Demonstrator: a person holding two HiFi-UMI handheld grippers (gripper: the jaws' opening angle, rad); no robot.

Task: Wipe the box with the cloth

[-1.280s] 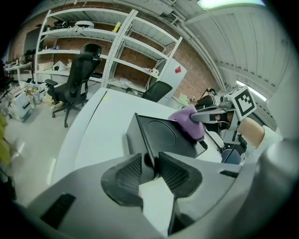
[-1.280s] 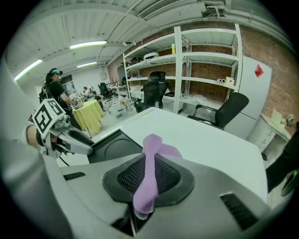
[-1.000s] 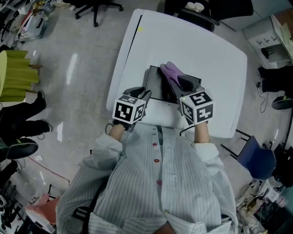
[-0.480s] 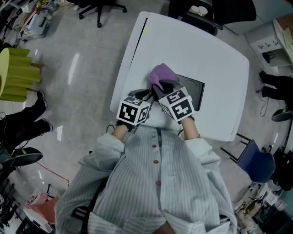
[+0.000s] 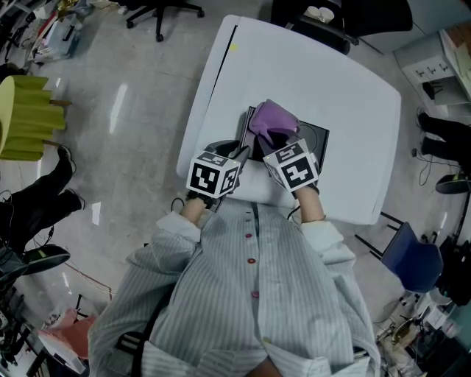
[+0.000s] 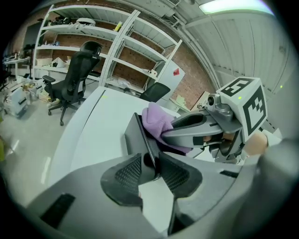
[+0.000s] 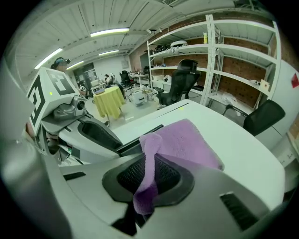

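A flat black box (image 5: 313,140) lies on the white table (image 5: 324,81) near its front edge. My left gripper (image 5: 237,156) is shut on the box's near left edge (image 6: 142,140), the thin black wall pinched between both pads. My right gripper (image 5: 278,140) is shut on a purple cloth (image 5: 272,118), which lies bunched on the left half of the box top. In the right gripper view the cloth (image 7: 180,140) spreads forward from the jaws and a strip of it hangs down between them. The left gripper view shows the cloth (image 6: 156,121) behind the box wall.
Office chairs stand beyond the table's far edge (image 5: 158,11) and far right (image 5: 335,15). A blue chair (image 5: 412,258) sits at the right of the table. A yellow-green draped stand (image 5: 26,118) is on the floor at left. Shelving (image 6: 117,51) lines the wall.
My right gripper with the cloth swept from the box's middle to its left edge, then came back a little to the right. The left gripper kept its hold on the box.
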